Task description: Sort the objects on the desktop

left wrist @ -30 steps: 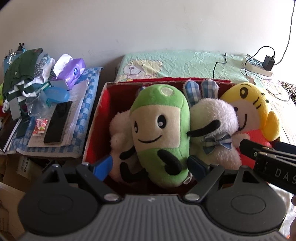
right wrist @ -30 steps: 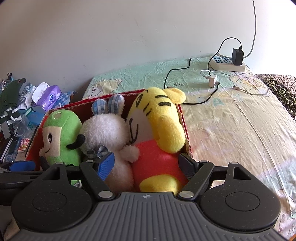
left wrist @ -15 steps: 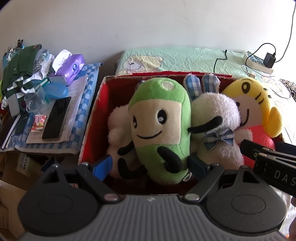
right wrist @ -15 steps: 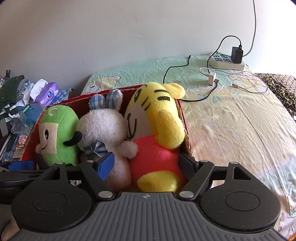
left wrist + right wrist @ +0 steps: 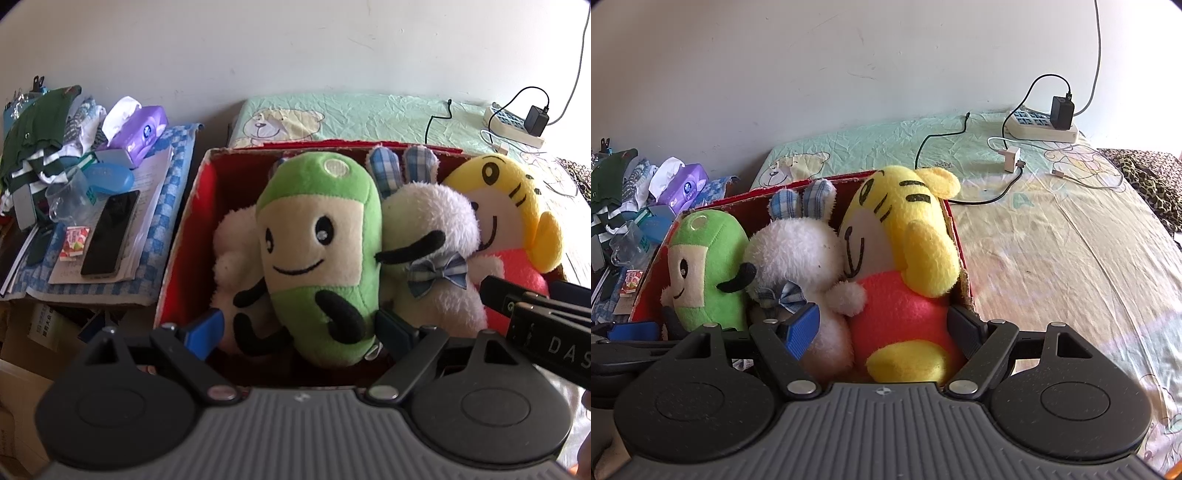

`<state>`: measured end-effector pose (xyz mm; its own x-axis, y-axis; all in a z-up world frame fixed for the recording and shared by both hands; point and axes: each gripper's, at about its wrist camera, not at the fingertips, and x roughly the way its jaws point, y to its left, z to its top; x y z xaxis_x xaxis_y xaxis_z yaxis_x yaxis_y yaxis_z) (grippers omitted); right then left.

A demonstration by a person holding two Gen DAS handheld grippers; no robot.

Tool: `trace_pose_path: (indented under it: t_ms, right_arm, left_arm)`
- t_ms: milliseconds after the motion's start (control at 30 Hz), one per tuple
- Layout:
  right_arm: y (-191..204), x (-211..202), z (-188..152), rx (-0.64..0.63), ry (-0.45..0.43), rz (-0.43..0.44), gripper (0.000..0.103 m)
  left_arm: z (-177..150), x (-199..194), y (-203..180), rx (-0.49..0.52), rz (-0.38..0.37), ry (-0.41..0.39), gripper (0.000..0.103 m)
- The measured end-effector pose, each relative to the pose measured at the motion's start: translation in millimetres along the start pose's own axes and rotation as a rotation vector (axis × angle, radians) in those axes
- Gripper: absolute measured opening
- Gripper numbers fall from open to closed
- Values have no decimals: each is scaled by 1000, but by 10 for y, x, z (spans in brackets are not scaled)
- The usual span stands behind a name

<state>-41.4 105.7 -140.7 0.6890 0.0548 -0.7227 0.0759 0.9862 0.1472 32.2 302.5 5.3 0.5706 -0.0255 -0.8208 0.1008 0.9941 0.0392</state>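
Red box [image 5: 184, 236] of plush toys on a sheeted bed [image 5: 1052, 240] by a white wall [image 5: 812, 74].

A cluttered side table [image 5: 162, 206] stands left of the box; a power strip [image 5: 1041, 127] lies on the bed. The green toy [image 5: 321, 254], white rabbit [image 5: 798, 254] and yellow tiger [image 5: 905, 236] sit packed together in the box. The left gripper [image 5: 299, 332] is spread wide about the green toy's base; the right gripper [image 5: 882, 332] is spread wide about the tiger's, gripping nothing.
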Motion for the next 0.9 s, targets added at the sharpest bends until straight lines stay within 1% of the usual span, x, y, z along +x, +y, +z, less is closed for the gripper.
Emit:
trace_pose_path:
  t_ms: [433, 667, 733, 900]
  right_arm:
    - [50, -61, 7, -11, -20, -9, 79]
    - [76, -121, 39, -16, -42, -7, 79]
    - [81, -152, 53, -15, -56, -2, 79]
    - [83, -241, 88, -8, -96, 13, 79]
  left_arm:
    - [1, -26, 28, -11, -18, -1, 87]
    - [21, -76, 54, -20, -26, -25, 87]
    - [32, -112, 66, -20, -27, -41, 87]
    - [65, -300, 60, -10, -1, -125, 87]
